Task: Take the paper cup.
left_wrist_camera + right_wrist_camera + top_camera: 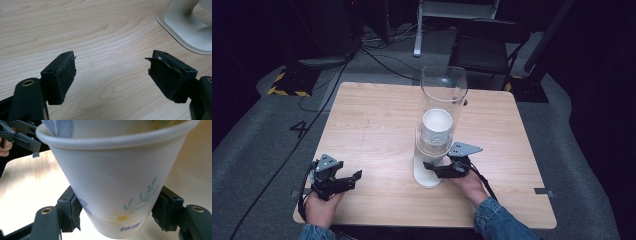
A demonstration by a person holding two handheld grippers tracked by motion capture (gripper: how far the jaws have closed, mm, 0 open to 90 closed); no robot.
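Gripping paper cup (112, 185): right claw (116, 211)

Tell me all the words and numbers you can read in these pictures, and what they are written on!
"4": a dark number on the grey floor left of the table, at about.
Blue print at the bottom of the flowered paper cup, under the daisy, at about: too blurred to read.
I can read nothing else.
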